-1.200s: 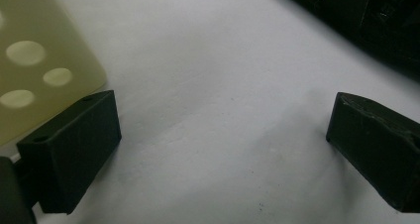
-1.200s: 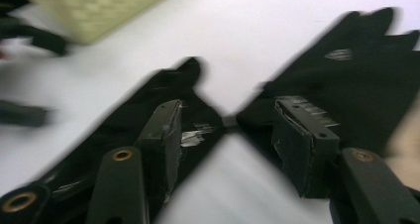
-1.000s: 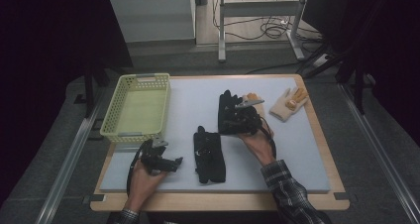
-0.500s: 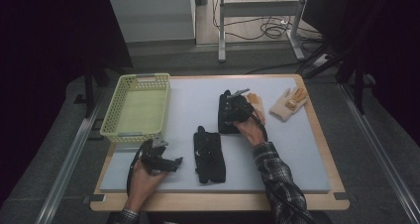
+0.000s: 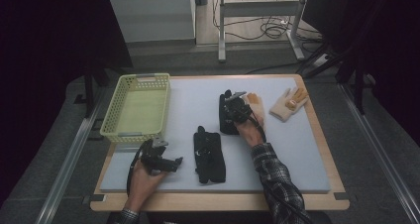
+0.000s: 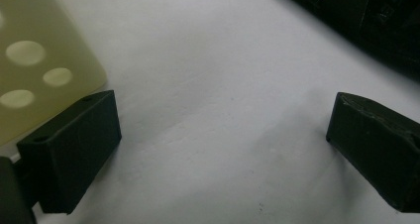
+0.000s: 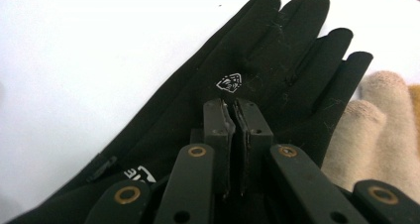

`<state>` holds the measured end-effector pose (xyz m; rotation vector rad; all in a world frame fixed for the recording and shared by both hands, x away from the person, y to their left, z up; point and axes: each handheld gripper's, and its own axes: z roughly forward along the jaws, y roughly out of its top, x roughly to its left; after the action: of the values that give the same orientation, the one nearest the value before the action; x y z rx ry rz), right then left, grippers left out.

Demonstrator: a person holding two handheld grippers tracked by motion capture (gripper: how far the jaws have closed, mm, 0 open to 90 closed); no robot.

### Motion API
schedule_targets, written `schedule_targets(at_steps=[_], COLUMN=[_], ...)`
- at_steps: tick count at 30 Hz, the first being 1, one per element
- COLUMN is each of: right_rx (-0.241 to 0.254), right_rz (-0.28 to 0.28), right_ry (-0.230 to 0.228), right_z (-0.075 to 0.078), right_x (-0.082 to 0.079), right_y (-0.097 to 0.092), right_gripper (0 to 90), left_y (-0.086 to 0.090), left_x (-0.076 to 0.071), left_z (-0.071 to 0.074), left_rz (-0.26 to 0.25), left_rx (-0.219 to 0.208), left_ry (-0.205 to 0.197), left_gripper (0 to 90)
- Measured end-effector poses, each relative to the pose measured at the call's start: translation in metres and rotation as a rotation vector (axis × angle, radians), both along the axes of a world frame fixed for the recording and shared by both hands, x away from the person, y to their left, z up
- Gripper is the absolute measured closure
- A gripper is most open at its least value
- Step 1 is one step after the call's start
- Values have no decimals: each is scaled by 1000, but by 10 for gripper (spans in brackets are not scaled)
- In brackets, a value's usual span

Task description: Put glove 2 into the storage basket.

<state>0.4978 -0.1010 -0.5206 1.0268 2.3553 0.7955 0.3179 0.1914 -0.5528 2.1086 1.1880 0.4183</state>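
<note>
A black glove (image 7: pixel 277 50) lies flat on the white mat, fingers pointing away. My right gripper (image 7: pixel 236 105) is down on its back near the printed logo. Its jaws have just closed and now stand shut, pinching the fabric. From above, the right gripper (image 5: pixel 233 107) covers much of that glove (image 5: pixel 225 126). A second black glove (image 5: pixel 209 154) lies nearer the front edge. My left gripper (image 5: pixel 171 163) rests low on the mat at front left. Its jaws (image 6: pixel 223 144) are wide open with only bare mat between them.
A pale green basket (image 5: pixel 110 120) stands at the left, its corner (image 6: pixel 29 45) close to the left gripper. One tan glove (image 5: pixel 288 104) lies at the far right. Another tan glove (image 7: pixel 366 130) lies against the black glove. The white mat (image 5: pixel 307 154) covers a wooden table.
The right hand has slid forward and down onto the black glove, and its jaws have closed. The left hand has stayed where it was.
</note>
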Motion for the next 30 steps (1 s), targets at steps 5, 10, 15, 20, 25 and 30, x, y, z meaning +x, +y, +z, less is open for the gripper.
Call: schedule_targets(at_steps=[5,10,15,20,25,30], right_rx=[60,128,174,213,249,245], right_rz=[0,7,42,100,146,178], right_ry=[-4,-8,-30,-34,-12,16], right_z=[13,33,58,75,77,70], right_x=[-2,-11,-35,-70,-109,-141], right_y=[-10,-17,-19,-16,-8,7], right_gripper=[840,840,840,838,838,837], left_y=[0,0,0,0,-1,-1], left_x=[0,0,0,0,0,0], left_z=[0,0,0,0,0,0], left_rz=[3,0,1,-2,9,9], left_rx=[-2,0,0,2,-9,-10], left_ry=[3,1,1,0,-2,-3], left_gripper=[7,7,8,8,8,8])
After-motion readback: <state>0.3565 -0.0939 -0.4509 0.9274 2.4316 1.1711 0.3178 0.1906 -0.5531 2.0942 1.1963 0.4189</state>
